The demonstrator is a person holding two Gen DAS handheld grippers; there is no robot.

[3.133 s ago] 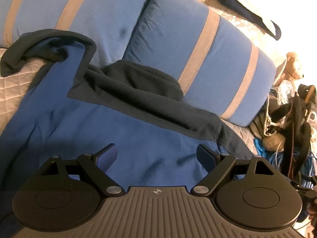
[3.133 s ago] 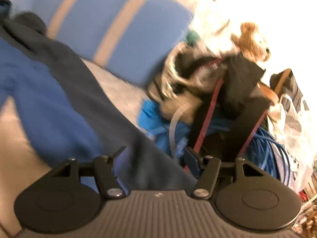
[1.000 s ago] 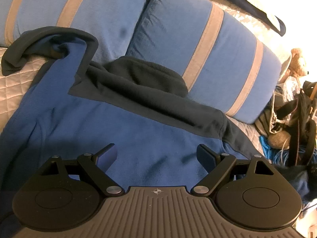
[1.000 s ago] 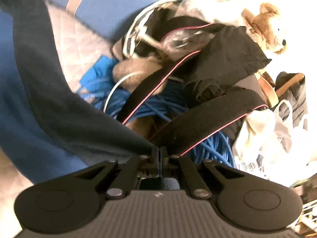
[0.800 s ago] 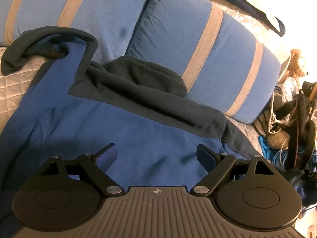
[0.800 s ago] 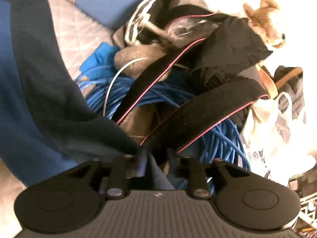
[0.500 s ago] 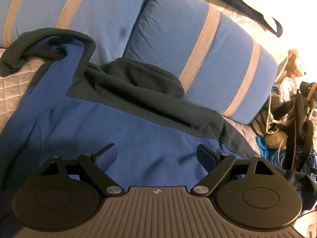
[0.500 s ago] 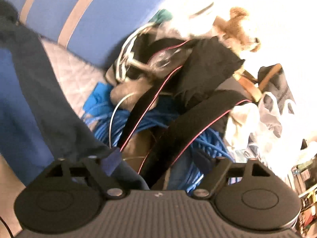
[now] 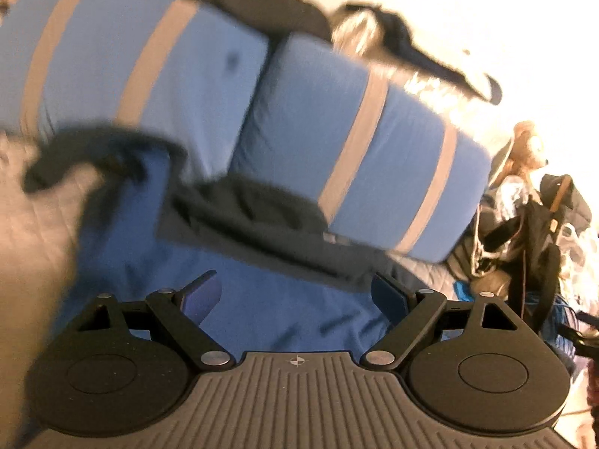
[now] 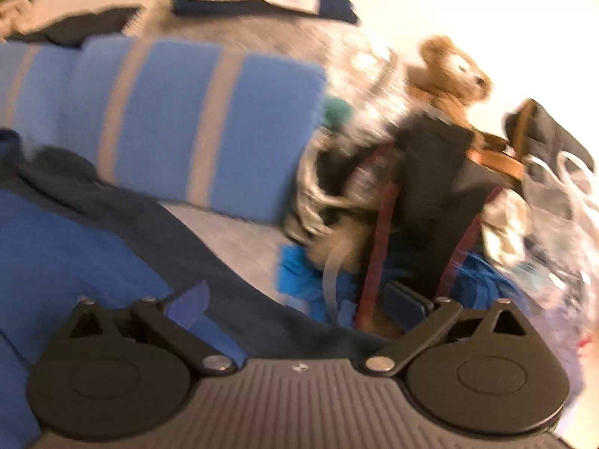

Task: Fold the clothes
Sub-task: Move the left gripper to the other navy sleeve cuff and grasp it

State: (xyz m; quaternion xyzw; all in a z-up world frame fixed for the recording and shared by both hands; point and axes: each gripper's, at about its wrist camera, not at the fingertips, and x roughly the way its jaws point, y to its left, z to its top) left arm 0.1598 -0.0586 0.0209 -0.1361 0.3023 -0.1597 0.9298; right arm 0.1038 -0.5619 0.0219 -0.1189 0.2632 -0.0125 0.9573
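The hoodie (image 9: 262,299) lies spread on the bed (image 9: 33,232) under my grippers, bright blue in the body with a dark navy yoke and hood bunched against two blue pillows (image 9: 374,157) with tan stripes; one navy-cuffed sleeve (image 9: 86,149) curls up to my left; both views are blurred. My left gripper (image 9: 297,292) hangs over the blue chest, fingers wide apart, holding nothing; my right gripper (image 10: 295,303) hangs over the navy edge (image 10: 224,292) of the hoodie, fingers also spread and bare. Beside the bed sits a heap of dark straps (image 10: 430,187), blue cable (image 10: 486,273) and a teddy bear (image 10: 453,75).
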